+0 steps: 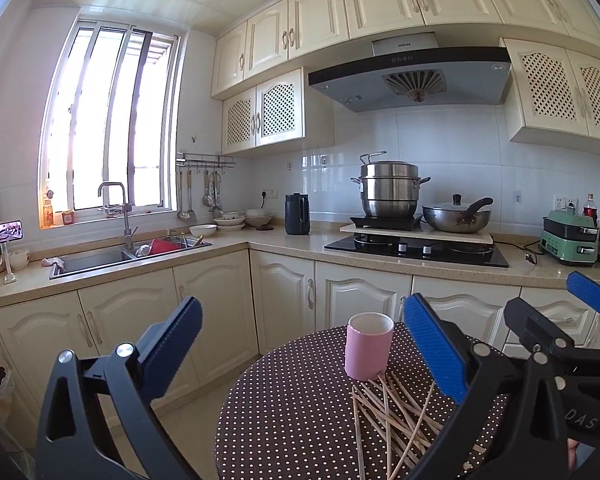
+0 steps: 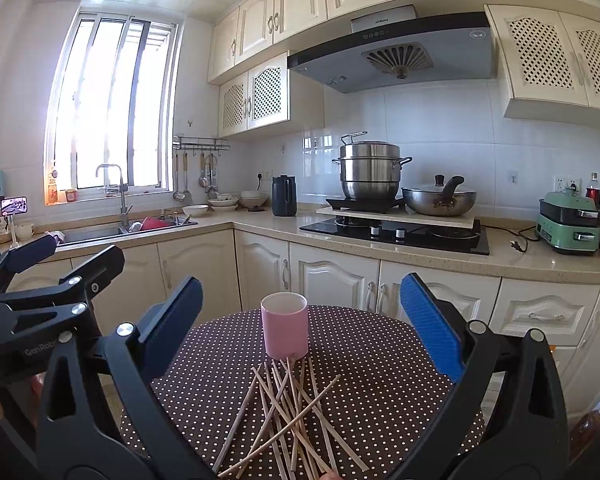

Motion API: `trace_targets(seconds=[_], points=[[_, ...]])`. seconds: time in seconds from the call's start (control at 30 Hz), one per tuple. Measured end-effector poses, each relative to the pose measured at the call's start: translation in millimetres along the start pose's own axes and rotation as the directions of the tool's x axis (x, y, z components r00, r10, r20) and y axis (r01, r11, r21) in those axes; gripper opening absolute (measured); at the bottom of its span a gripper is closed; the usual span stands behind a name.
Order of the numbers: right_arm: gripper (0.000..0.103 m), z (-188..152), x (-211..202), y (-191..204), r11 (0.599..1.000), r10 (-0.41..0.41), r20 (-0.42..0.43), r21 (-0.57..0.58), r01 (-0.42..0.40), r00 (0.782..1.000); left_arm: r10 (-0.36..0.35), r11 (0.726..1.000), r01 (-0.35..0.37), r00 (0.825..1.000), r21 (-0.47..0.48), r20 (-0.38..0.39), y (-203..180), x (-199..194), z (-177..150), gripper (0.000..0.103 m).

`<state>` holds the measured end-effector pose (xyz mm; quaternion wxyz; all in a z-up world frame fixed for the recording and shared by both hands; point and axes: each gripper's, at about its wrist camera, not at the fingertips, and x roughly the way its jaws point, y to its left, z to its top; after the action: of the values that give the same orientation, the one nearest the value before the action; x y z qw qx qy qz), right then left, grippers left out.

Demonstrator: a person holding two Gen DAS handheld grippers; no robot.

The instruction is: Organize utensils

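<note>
A loose, crisscrossed pile of wooden chopsticks [image 2: 292, 416] lies nearest, on a round counter [image 2: 372, 360] covered in a brown polka-dot cloth. Just behind the pile, touching its far ends, a pink cup [image 2: 285, 330] stands upright. The left gripper [image 1: 304, 344] and the right gripper [image 2: 300, 320] both hover above, jaws wide apart, holding nothing.

Pale wooden chopsticks [image 2: 288, 412] lie beside a glossy pink cup [image 2: 285, 330] on dotted tablecloth [image 2: 380, 392]
</note>
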<state>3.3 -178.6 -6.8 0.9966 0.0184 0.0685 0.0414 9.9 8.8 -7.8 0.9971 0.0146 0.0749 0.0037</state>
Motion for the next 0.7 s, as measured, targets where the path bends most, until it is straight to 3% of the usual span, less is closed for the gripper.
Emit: trace_targets(seconds=[0.7], points=[[0.097, -9, 18, -8, 1.0, 0.002, -0.054, 0.01, -0.001, 0.999, -0.01, 1.0, 0.01, 0.998, 0.011, -0.066, -10, 23, -12, 0.099]])
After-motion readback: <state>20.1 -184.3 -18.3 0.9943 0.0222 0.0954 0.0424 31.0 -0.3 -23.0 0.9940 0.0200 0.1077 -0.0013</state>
